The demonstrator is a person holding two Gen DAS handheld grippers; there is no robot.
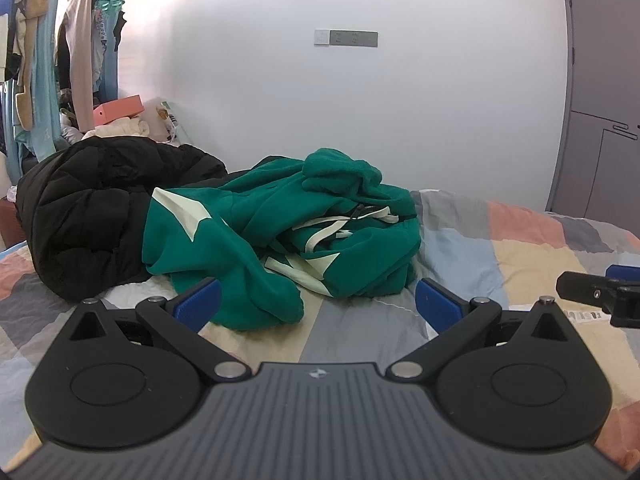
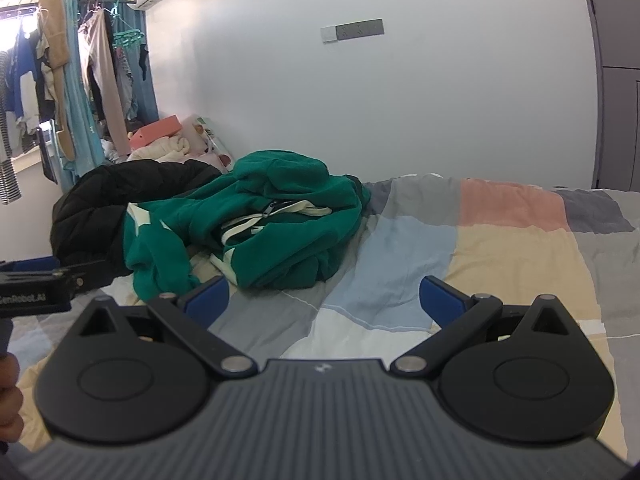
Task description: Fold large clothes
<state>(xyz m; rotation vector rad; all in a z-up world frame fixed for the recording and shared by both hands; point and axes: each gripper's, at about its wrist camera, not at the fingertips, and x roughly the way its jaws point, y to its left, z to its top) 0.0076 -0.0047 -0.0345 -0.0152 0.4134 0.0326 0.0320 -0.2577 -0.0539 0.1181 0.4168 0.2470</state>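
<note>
While both claws gape | green hoodie just ahead L claw

White lettering reading "GenRobot.AI", its first letter partly cut off at the frame edge, runs along the black body of the left gripper where it enters the right wrist view, just left of the black puffer jacket. A small white emblem sits on the ribbed grey housing of each gripper, too small to read. A printed bag behind the jacket carries markings that stay illegible, as does a strip of print on the patchwork bedcover.
</note>
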